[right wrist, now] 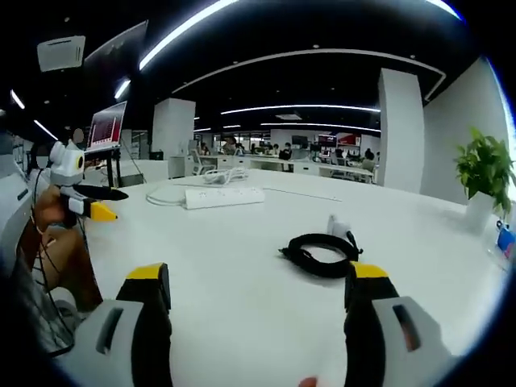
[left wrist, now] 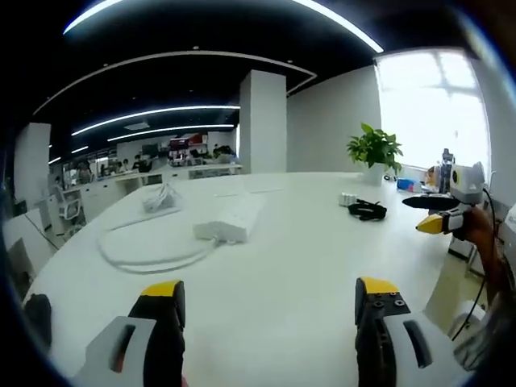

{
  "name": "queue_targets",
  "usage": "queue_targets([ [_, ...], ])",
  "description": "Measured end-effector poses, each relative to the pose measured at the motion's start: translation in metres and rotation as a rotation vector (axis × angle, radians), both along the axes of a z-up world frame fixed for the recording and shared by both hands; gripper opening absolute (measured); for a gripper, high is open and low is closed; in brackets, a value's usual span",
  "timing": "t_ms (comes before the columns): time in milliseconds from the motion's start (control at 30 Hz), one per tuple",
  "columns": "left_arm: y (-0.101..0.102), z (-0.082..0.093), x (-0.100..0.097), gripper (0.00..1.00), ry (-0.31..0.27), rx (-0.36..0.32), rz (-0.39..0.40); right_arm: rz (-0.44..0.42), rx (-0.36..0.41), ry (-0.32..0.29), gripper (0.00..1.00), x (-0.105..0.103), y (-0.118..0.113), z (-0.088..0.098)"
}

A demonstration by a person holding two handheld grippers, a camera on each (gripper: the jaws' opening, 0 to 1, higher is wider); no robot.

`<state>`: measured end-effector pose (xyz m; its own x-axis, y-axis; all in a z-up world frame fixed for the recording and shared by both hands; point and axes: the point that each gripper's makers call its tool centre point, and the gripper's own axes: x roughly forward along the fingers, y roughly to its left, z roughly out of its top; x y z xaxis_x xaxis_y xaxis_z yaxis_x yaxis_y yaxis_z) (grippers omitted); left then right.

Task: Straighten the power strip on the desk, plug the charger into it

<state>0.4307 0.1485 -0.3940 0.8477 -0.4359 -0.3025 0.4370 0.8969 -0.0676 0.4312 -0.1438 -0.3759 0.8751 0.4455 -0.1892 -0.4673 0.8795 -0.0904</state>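
A white power strip (left wrist: 231, 219) lies skewed on the white desk (left wrist: 282, 274), its white cord (left wrist: 153, 250) looping to its left. In the right gripper view the same power strip (right wrist: 223, 197) lies far off. The white charger (right wrist: 339, 226) rests behind its coiled black cable (right wrist: 320, 254), just ahead of my right gripper (right wrist: 258, 290), which is open and holds nothing. The charger (left wrist: 348, 198) and black cable (left wrist: 367, 210) sit far right in the left gripper view. My left gripper (left wrist: 270, 302) is open and bare, well short of the strip. The right gripper (left wrist: 435, 214) shows at the right, the left gripper (right wrist: 93, 201) at the left.
A potted green plant (left wrist: 375, 149) stands at the desk's far edge by a bright window; the plant (right wrist: 485, 169) also shows at the right. A white pillar (left wrist: 262, 121) and office desks with people lie behind. A monitor (right wrist: 106, 126) stands at the left.
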Motion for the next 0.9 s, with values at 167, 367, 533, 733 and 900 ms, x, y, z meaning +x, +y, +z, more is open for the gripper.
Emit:
queue_targets([
  [167,-0.003,0.010,0.009,0.91,-0.026,0.002,0.008,0.040,-0.002,-0.033,0.90,0.011,0.003,0.009],
  [367,-0.010,0.017,0.018,0.95,-0.049,0.034,-0.008,0.105,-0.034,-0.075,0.92,0.024,0.012,0.024],
  [533,-0.017,0.025,0.028,0.97,-0.064,0.027,-0.029,0.167,-0.011,-0.105,0.95,0.038,0.025,0.040],
  [733,-0.019,0.033,0.043,0.99,-0.086,0.061,-0.013,0.223,-0.005,-0.132,1.00,0.055,0.044,0.055],
  [900,-0.023,0.038,0.054,0.99,-0.085,0.063,-0.020,0.269,-0.025,-0.092,1.00,0.068,0.064,0.049],
])
